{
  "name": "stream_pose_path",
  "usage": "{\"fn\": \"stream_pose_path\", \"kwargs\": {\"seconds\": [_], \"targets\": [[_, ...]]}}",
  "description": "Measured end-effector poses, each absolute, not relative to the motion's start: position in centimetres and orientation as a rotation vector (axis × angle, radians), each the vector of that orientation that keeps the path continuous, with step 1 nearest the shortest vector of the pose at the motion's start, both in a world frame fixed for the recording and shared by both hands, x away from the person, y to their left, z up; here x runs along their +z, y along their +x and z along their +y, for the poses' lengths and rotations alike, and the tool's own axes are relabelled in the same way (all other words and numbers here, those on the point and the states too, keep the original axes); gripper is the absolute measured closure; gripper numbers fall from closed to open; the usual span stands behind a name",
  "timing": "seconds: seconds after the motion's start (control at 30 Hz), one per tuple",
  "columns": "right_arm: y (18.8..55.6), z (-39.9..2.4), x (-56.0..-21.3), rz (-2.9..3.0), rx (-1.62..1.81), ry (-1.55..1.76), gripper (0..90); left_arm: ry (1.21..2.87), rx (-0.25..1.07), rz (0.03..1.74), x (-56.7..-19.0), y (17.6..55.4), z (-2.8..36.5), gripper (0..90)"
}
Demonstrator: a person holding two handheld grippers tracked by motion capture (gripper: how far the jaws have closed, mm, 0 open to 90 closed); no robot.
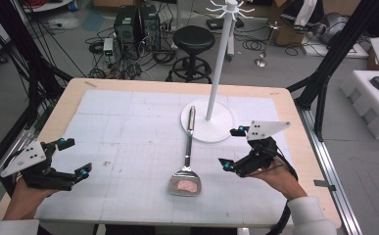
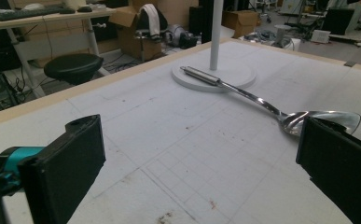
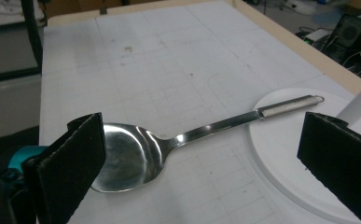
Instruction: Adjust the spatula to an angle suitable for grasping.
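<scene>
With both tools spread, we should bring our right tool (image 1: pixel 235 148) from three o'clock squarely across the spatula (image 1: pixel 188 152) handle before pinching.

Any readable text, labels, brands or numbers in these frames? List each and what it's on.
None can be read.
Spatula: bare metal, no stamp or brand visible on blade or handle.
White stand: plain base and pole, no marking.
Table mat: only a faint printed grid and stains, no figures.
Left gripper and right gripper: plates show holes, no lettering.
Background boxes and equipment: too small and blurred to read.
</scene>
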State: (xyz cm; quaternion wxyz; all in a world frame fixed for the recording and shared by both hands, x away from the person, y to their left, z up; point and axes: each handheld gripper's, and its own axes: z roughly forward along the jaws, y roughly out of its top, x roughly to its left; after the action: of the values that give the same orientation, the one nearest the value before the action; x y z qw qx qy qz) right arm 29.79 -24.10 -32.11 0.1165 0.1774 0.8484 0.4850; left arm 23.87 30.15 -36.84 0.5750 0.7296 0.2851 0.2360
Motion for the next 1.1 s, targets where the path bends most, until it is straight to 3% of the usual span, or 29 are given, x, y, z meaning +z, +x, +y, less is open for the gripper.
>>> {"fn": "stream_pose_path", "kwargs": {"seconds": [0.8,1.1], "targets": [[32.4,-18.2,-31.5,2.906,1.226,0.227,0.0,1.711,0.549,0.664,-37.0,24.0,30.2,1.7],[32.7,-15.2,-31.3,3.011,0.974,0.102,0.0,1.709,0.551,0.672,-37.0,24.1,30.4,1.7]]}}
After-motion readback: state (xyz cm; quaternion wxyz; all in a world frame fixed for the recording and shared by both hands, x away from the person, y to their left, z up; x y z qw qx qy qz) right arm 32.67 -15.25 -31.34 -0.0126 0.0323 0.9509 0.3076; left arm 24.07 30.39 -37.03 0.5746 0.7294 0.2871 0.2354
